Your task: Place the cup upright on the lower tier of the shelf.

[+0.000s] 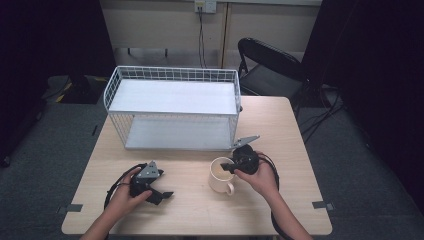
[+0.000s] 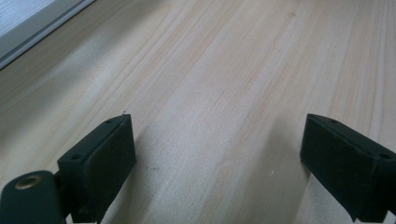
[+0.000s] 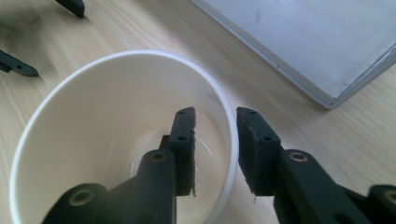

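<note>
Right of centre in the high view, your right gripper (image 1: 231,165) sits over the rim of the cream ceramic mug (image 1: 220,175), which stands upright on the pale wooden table (image 1: 280,130) with its handle turned toward the lower edge of the frame. In the right gripper view the mug's rim (image 3: 232,140) runs up between the two jaws: one jaw is inside the cup, the other outside its wall, just right of centre in that frame. The jaws are drawn close on the wall, but a sliver of gap shows on each side, so you cannot tell for sure that the pads press it. Your left gripper (image 1: 161,190) rests low at the lower left of the high view, well apart from the mug, jaws spread wide over bare wood. The white wire-mesh shelf rack (image 1: 172,107) stands above the mug in the frame.
</note>
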{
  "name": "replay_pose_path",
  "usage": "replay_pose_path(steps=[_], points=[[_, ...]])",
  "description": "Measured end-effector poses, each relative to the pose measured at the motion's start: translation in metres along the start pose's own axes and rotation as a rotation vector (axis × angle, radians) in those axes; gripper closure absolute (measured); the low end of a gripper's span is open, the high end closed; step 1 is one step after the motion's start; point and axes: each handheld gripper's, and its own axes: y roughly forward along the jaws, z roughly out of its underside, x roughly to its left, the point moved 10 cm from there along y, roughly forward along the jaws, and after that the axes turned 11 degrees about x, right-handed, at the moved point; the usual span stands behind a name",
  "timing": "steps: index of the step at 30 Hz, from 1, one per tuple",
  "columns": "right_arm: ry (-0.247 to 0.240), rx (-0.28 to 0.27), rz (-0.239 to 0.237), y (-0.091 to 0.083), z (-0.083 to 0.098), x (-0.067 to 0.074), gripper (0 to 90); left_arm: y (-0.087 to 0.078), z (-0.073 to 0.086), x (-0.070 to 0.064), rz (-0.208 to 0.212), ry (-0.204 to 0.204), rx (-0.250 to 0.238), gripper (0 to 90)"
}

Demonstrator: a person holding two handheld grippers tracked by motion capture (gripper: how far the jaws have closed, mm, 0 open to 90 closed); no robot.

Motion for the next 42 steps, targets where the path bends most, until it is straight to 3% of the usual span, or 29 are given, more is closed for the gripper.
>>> replay_pose_path(steps=[14,18,26,42], points=[[-0.022,0.037,0.022,0.004,0.001,0.0,76.9,0.0,0.0,0.0,0.0,0.0,0.0,9.9],[-0.045,0.067,0.067,0.003,0.002,-0.001,79.4,0.0,0.0,0.0,0.0,0.0,0.0,9.9],[-0.029,0.081,0.09,0.001,0.004,-0.002,81.2,0.0,0.001,0.001,-0.001,0.007,0.005,9.9],[0.071,-0.009,0.084,0.003,-0.007,0.0,83.4,0.0,0.0,0.0,0.0,0.001,0.001,9.8]])
